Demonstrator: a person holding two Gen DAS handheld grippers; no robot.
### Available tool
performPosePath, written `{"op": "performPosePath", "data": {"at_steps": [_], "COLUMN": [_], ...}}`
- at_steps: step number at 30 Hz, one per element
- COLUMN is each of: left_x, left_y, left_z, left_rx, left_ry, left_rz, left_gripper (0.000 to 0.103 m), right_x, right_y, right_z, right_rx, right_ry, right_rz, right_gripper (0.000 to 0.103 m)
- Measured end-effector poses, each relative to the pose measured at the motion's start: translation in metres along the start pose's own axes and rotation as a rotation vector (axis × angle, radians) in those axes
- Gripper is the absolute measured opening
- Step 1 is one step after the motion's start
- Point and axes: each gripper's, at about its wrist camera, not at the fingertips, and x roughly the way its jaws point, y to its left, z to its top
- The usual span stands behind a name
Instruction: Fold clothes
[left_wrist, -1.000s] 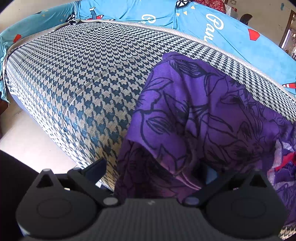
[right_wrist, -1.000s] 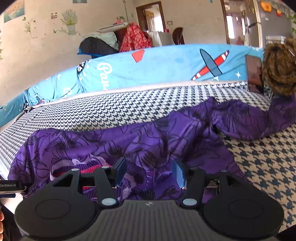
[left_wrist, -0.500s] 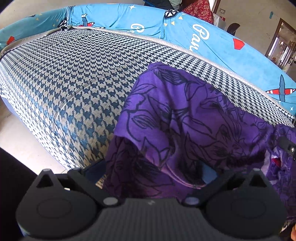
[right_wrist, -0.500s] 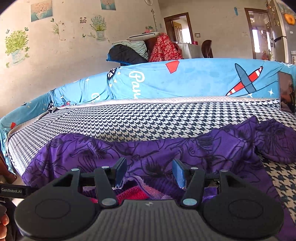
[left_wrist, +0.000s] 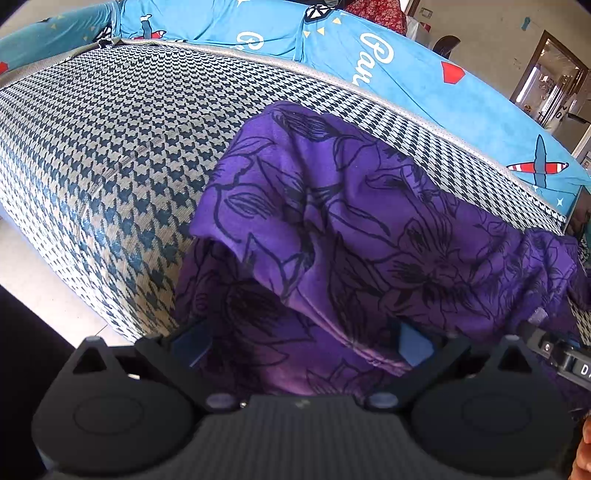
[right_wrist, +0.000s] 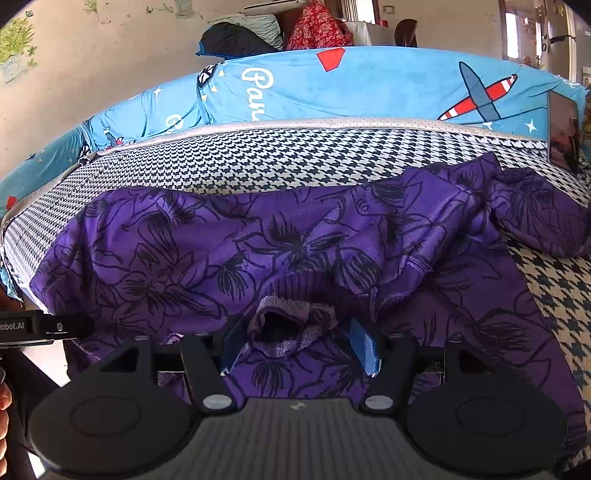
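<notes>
A purple floral-print garment (right_wrist: 280, 243) lies spread across the houndstooth mattress (left_wrist: 110, 147), its long axis running side to side along the near edge of the bed, with one end trailing off toward the right in a rumpled heap (right_wrist: 539, 214) and the other end draped over the front edge where the fabric hangs down. The left gripper (left_wrist: 303, 339) sits low at that front edge with its jaws spread wide, and the cloth fills the gap between its blue pads (left_wrist: 413, 338) (whether anything is actually pinched there I cannot tell, since the folds cover the tips). The right gripper (right_wrist: 299, 345) has its jaws apart as well, a puckered bit of ribbed hem (right_wrist: 291, 321) bunched loosely between its blue pads (right_wrist: 364, 347) without being clamped. Behind the mattress runs a bright blue cover (right_wrist: 369, 88) printed with aeroplanes and white lettering, and beyond it a pile of bedding (right_wrist: 240, 37) against the wall
</notes>
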Motion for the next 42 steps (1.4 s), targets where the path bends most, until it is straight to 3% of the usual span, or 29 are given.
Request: {"op": "performPosePath", "data": {"at_steps": [6, 11, 25, 29, 34, 36, 37, 38, 42], "left_x": [0.003, 0.009, 0.028, 0.032, 0.032, 0.031, 0.031, 0.030, 0.028], "left_y": [-0.008, -0.016, -0.020, -0.023, -0.027, -0.027, -0.026, -0.025, -0.019], "left_z": [0.001, -0.001, 0.004, 0.005, 0.006, 0.006, 0.007, 0.007, 0.010], "left_rx": [0.011, 0.005, -0.081, -0.095, -0.101, -0.111, -0.119, -0.127, -0.177], "left_ry": [0.022, 0.039, 0.079, 0.089, 0.090, 0.091, 0.092, 0.093, 0.105], "left_rz": [-0.092, -0.130, -0.181, -0.200, -0.229, -0.262, -0.278, -0.293, -0.373], "left_gripper": [0.103, 0.103, 0.103, 0.103, 0.103, 0.103, 0.103, 0.103, 0.103], "right_x": [-0.017, -0.020, -0.010, 0.000, 0.010, 0.010, 0.010, 0.009, 0.003], "right_y": [-0.017, -0.024, -0.056, -0.058, -0.047, -0.045, -0.046, -0.047, -0.063], "right_z": [-0.004, -0.003, -0.002, 0.002, 0.005, 0.005, 0.004, 0.004, 0.001], "right_rx": [0.149, 0.200, 0.469, 0.515, 0.475, 0.463, 0.468, 0.478, 0.599], "right_ry": [-0.021, -0.037, -0.050, -0.062, -0.088, -0.095, -0.096, -0.098, -0.121], "right_rz": [0.055, 0.057, 0.093, 0.117, 0.102, 0.120, 0.134, 0.148, 0.208], "right_gripper": [0.062, 0.062, 0.069, 0.072, 0.073, 0.066, 0.056, 0.053, 0.054]}}
